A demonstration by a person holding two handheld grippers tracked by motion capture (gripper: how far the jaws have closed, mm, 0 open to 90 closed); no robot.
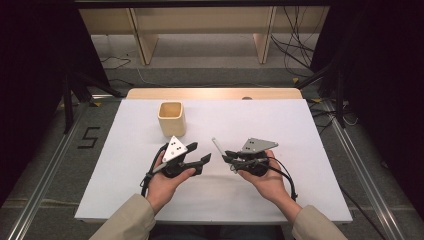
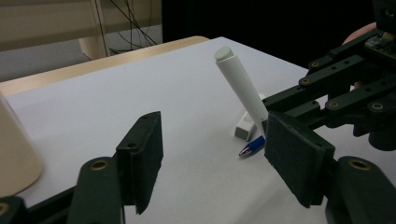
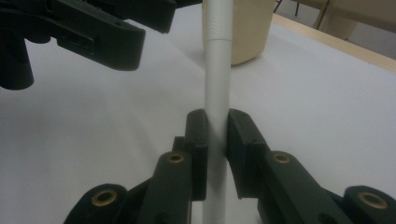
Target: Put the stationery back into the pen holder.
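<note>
Right claw (image 3: 217, 135) clamped on white pen (image 3: 216, 70), pen tilted above tabletop (image 1: 280, 125). Left claw (image 2: 215, 154) released, nothing between pads, facing pen. Beige cup (image 1: 172, 118) behind.

Beige cup (image 1: 172, 119) upright on white table (image 1: 280, 125), wooden shelf legs (image 1: 264, 40) behind

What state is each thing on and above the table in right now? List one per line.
White pen: uncapped, clamped upright.
Right gripper: shut on the pen.
Left gripper: open, nothing between its jaws.
Pen cap: off, lying on the table.
Cup: upright, open top, untouched.
Table: white-covered.
</note>
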